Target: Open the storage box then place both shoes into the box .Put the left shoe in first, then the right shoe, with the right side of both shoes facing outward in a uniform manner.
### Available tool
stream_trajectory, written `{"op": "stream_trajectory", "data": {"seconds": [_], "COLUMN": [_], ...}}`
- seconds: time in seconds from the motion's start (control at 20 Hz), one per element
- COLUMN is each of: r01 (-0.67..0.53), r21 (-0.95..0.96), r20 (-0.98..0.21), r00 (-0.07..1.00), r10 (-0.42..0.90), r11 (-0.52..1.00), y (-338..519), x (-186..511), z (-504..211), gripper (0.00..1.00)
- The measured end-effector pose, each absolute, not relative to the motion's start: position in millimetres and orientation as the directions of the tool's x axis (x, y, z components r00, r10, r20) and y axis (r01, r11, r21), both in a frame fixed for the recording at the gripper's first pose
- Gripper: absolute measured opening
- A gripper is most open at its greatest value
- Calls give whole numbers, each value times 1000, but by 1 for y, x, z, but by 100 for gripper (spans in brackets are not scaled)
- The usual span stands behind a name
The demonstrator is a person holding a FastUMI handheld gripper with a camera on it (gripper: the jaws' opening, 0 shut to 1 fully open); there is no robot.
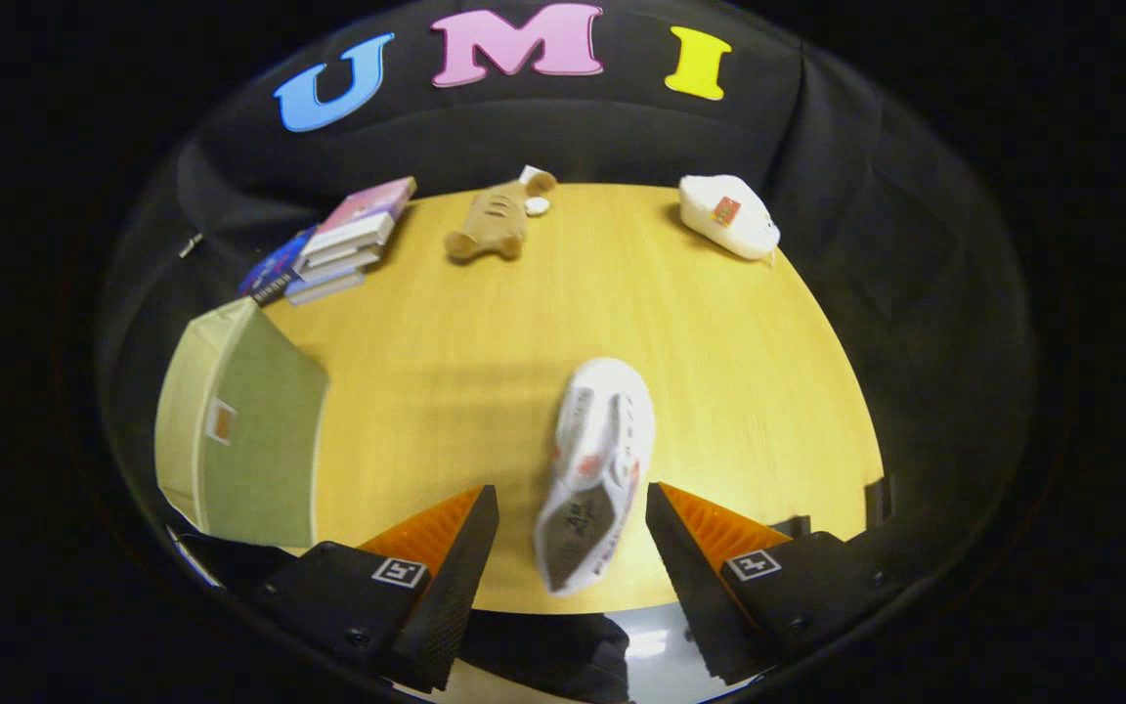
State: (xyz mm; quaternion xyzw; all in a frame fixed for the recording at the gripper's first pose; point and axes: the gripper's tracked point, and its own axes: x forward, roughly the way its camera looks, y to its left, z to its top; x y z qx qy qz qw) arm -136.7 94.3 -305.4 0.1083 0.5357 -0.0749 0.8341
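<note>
Shoes first: one white shoe [594, 474] lies low in the frame's centre, between the fingers of our claw [573, 533], which stands spread wide and touches nothing. We judge a grasp still ahead. The storage box [255, 430] sits at left on the surface [446, 372], its state unclear. Bare wood lies between; the near edge runs under the shoe's heel.
</note>
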Motion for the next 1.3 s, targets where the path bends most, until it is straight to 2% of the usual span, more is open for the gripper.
{"op": "stream_trajectory", "data": {"seconds": [0.25,0.55,0.65,0.8,0.9,1.05,1.3], "r01": [198,176,182,235,273,349,388], "r21": [-18,-61,-58,-58,12,141,229], "r20": [-930,-910,-905,-924,-926,-920,-886], "r00": [357,394,405,356,366,392,463], "r10": [-89,-127,-129,-141,-93,-8,25], "r11": [980,982,982,970,962,926,893], "y": [64,56,55,51,55,63,77], "x": [-151,-113,-101,-101,-99,-97,-83], "z": [-358,-386,-392,-409,-400,-388,-339], "gripper": [91,85,75,26,8,5,5]}}
